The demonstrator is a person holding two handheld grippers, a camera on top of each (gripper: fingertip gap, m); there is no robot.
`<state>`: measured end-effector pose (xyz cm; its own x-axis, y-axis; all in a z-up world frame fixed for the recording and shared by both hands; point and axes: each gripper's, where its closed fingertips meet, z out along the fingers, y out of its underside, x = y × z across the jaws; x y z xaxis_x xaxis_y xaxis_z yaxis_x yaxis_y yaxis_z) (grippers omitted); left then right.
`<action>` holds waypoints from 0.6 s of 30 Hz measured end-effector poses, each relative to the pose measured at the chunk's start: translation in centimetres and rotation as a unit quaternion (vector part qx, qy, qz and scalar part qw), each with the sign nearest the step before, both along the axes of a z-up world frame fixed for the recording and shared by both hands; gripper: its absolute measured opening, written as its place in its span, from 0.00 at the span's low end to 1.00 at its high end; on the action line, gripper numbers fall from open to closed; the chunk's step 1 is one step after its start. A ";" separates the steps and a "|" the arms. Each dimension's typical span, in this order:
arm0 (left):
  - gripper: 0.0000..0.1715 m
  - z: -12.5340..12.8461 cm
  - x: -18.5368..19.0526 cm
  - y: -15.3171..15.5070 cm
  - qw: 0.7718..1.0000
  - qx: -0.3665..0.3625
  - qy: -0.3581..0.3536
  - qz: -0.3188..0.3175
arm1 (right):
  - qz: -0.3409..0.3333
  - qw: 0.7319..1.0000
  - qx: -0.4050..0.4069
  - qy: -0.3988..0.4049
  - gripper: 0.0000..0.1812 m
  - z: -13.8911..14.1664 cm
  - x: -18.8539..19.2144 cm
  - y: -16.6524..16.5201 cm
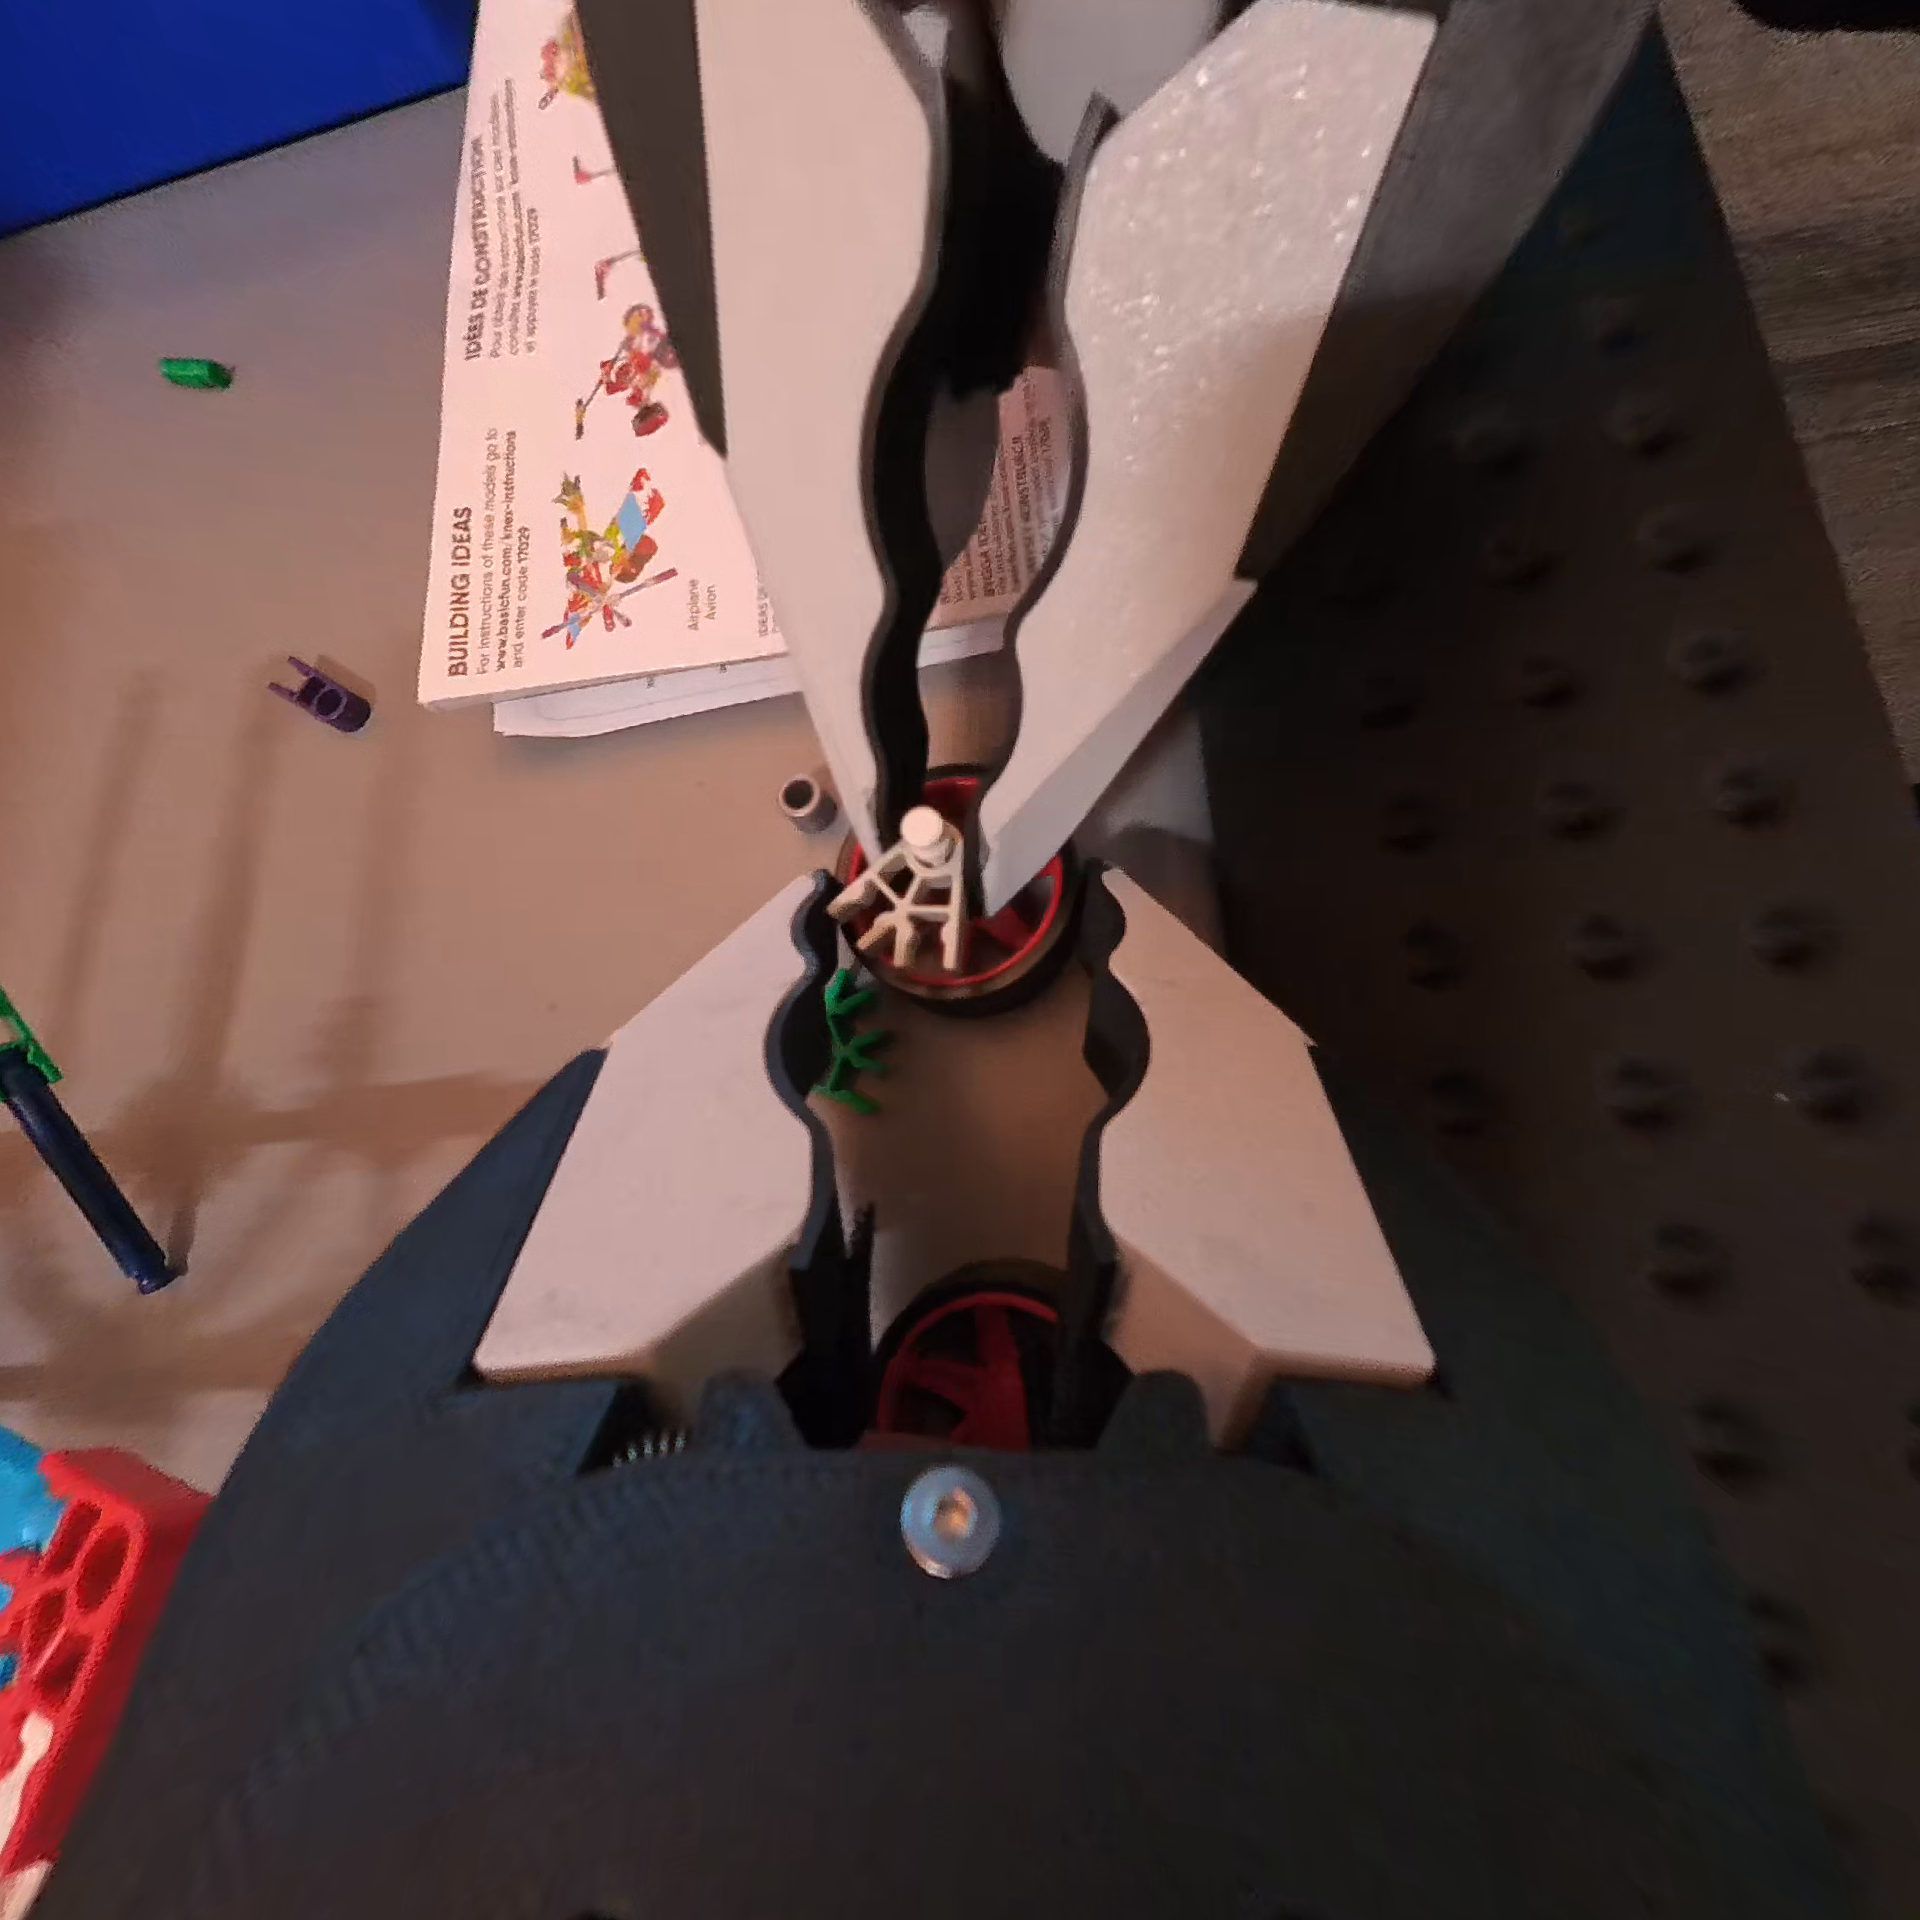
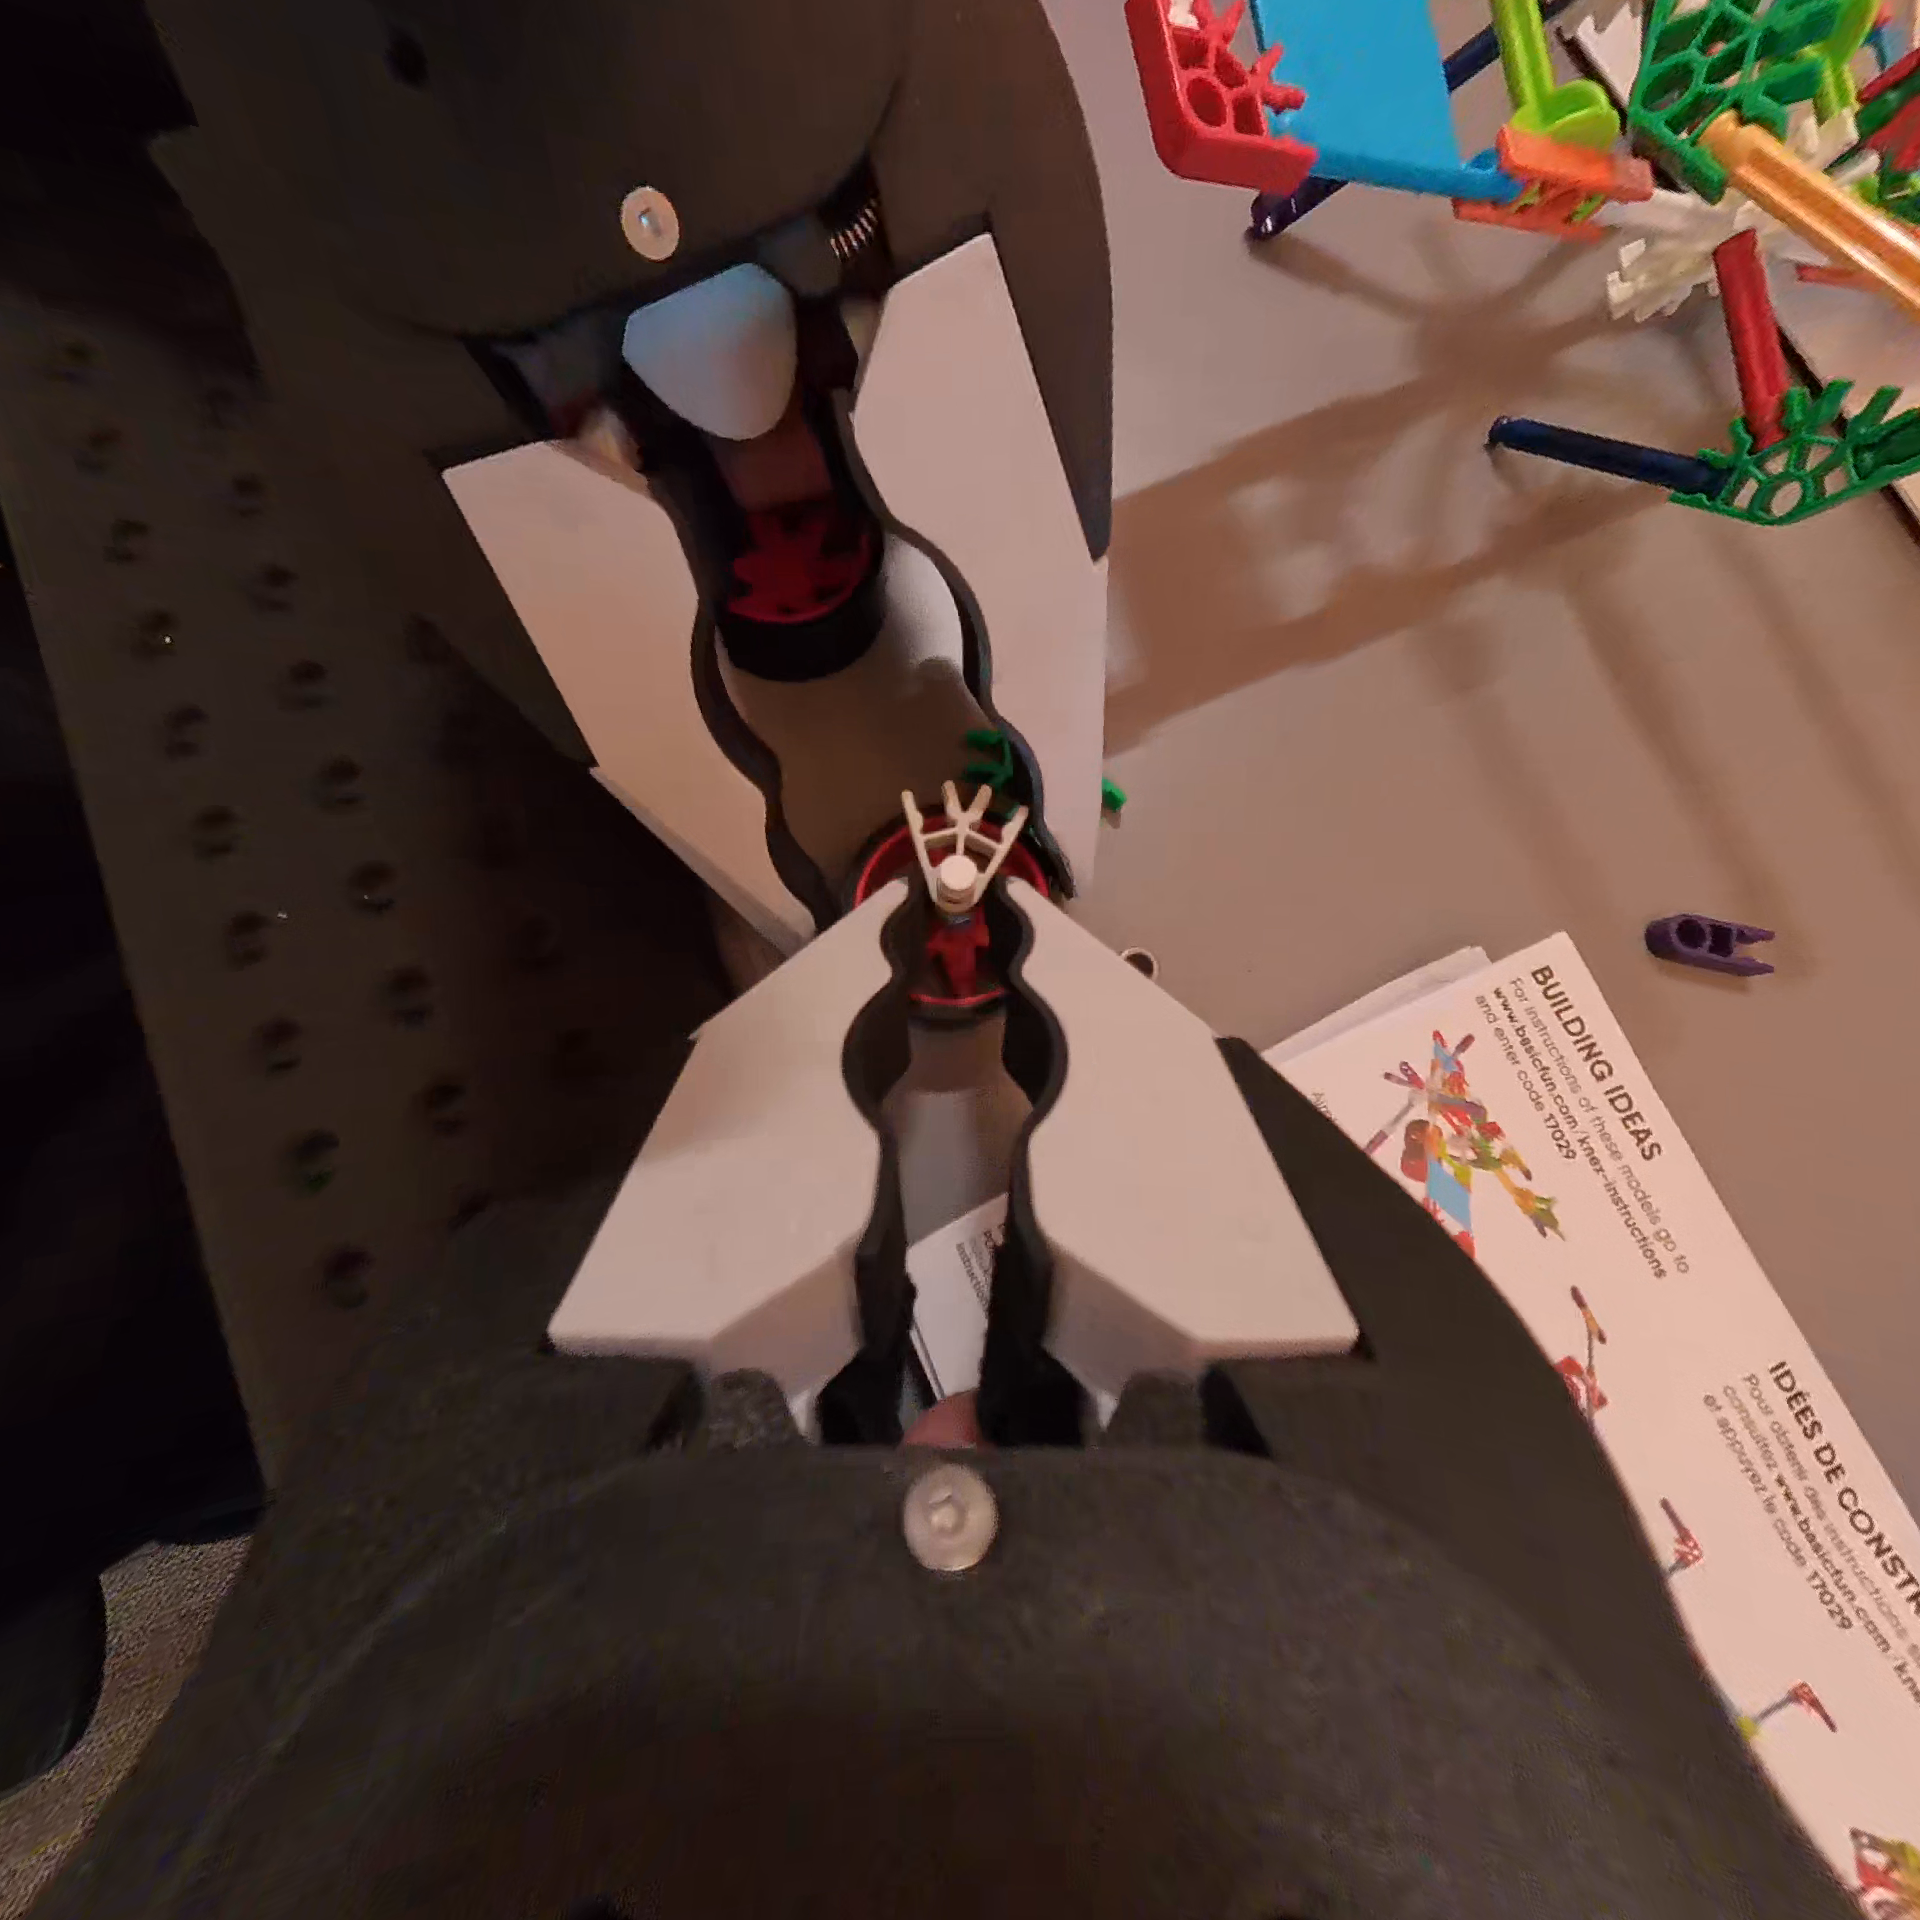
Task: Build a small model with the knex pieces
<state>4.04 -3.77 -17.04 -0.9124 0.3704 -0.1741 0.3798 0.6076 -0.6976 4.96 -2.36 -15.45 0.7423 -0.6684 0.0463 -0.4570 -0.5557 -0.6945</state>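
A wheel [image 1: 951,940] with a red hub and black tyre sits upright on the grey table [image 1: 260,883], caught between the tips of the left gripper [image 1: 956,914], whose jaws stand apart just wide enough to clasp the tyre on both sides. A white connector [image 1: 909,899] on a short white rod [image 1: 923,831] rests against the hub. The right gripper [image 2: 961,883] comes in from the opposite side, its jaws nearly together and pinched on the white rod. A green connector [image 1: 854,1044] lies just beside the wheel, under the left gripper's left finger. A second wheel [image 1: 966,1371] lies farther back between the left gripper's fingers. Near by are a grey spacer [image 1: 808,802], an open leaflet [image 1: 582,468], a purple clip [image 1: 327,698] and a blue rod [image 1: 78,1174]. A many-coloured model [image 2: 1610,135] stands well apart.
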 end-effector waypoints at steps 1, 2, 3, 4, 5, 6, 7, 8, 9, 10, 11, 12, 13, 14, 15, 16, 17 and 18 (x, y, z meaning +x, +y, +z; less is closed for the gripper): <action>0.26 0.0 0.0 0.0 1.000 0.000 0.001 0.000 | 0.000 1.000 0.003 -0.003 0.04 0.1 0.0 0.0; 0.26 0.0 0.0 0.0 1.000 0.000 0.001 -0.001 | -0.001 1.000 0.010 -0.003 0.04 0.3 -0.1 0.0; 0.26 0.0 -0.1 0.0 1.000 0.000 0.002 -0.002 | -0.002 1.000 0.023 -0.001 0.04 0.6 -0.1 0.0; 0.26 0.0 -0.1 0.0 1.000 0.000 0.002 -0.003 | -0.002 0.999 0.038 -0.003 0.04 1.0 -0.1 0.0; 0.25 0.0 -0.1 0.0 1.000 0.000 0.002 -0.003 | -0.002 0.999 0.052 -0.009 0.04 1.6 -0.1 0.0; 0.26 0.0 -0.1 0.0 1.000 0.000 0.003 -0.003 | -0.003 0.998 0.062 -0.012 0.04 2.1 -0.1 0.0; 0.26 0.0 -0.1 0.0 1.000 0.000 0.002 -0.002 | -0.004 0.998 0.068 -0.013 0.04 2.4 0.0 0.0; 0.25 0.0 0.0 0.0 1.000 0.000 0.001 -0.002 | -0.010 0.997 0.071 -0.018 0.04 2.7 0.3 -0.2; 0.26 0.0 0.0 0.0 1.000 0.001 0.000 -0.002 | -0.014 0.997 0.072 -0.019 0.04 2.8 0.6 -0.4; 0.25 0.0 -0.1 0.0 1.000 0.001 0.000 -0.002 | -0.017 0.997 0.077 -0.017 0.04 2.9 0.9 -0.6; 0.26 0.0 -0.1 0.1 1.000 0.001 0.000 -0.001 | -0.023 0.996 0.082 -0.017 0.04 3.0 1.2 -1.0; 0.26 0.0 -0.1 0.1 1.000 0.002 0.001 -0.001 | -0.029 0.996 0.085 -0.016 0.04 2.9 1.6 -1.3; 0.26 0.0 0.0 0.2 1.000 0.004 0.000 -0.001 | -0.033 0.996 0.085 -0.012 0.04 2.7 1.8 -1.7; 0.26 0.0 0.0 0.3 1.000 0.005 0.001 -0.001 | -0.036 0.996 0.081 -0.009 0.04 2.4 2.0 -1.9; 0.26 0.0 0.0 0.4 1.000 0.006 0.003 -0.001 | -0.040 0.996 0.075 -0.008 0.04 2.1 2.2 -2.2; 0.26 0.0 0.1 0.6 1.000 0.008 0.004 0.000 | -0.045 0.997 0.065 -0.006 0.04 1.7 2.5 -2.5; 0.26 0.0 0.1 0.6 1.000 0.010 0.004 0.000 | -0.048 0.998 0.050 -0.002 0.04 1.3 2.6 -2.8; 0.26 0.0 0.2 0.7 1.000 0.010 0.005 0.001 | -0.043 0.998 0.044 0.006 0.04 0.9 2.5 -2.7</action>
